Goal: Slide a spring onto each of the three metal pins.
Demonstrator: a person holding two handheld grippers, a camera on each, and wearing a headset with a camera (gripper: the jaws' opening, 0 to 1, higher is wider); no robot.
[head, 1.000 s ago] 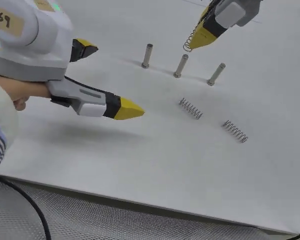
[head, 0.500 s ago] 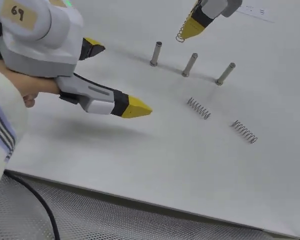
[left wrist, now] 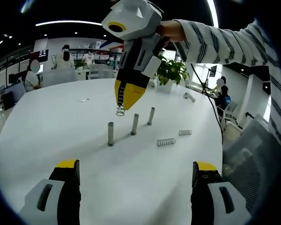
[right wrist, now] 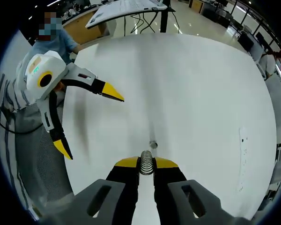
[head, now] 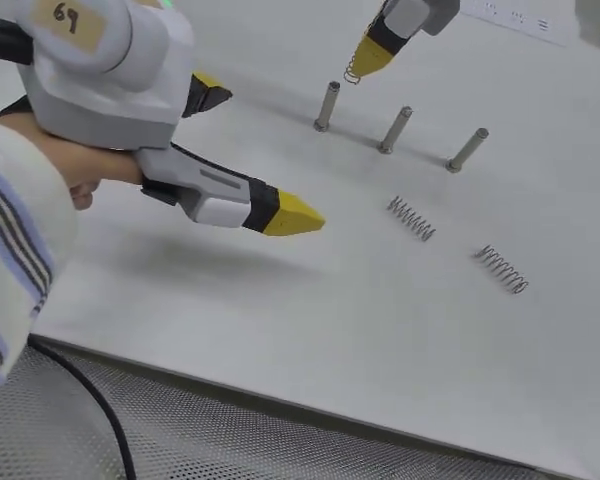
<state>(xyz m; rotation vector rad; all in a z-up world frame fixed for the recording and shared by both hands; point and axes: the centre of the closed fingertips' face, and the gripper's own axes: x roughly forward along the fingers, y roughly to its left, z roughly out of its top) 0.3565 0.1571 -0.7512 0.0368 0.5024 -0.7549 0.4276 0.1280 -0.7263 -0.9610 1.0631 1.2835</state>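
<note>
Left gripper [head: 263, 155]: held low over the table [head: 310, 340], jaws spread wide, nothing gripped.
Loose springs: left spring [head: 411, 218] and right spring [head: 501, 269] are laid flat beside the pins.
Pins [head: 395, 129]: three are stood in a row, all bare.
Right gripper [head: 365, 58]: jaws are clamped on a third spring [head: 351, 72], held just above the leftmost pin [head: 327, 105].

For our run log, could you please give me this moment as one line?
right gripper: shut on spring, above end pin | left gripper: open, hovering | three pins: bare | two loose springs: on table
</note>
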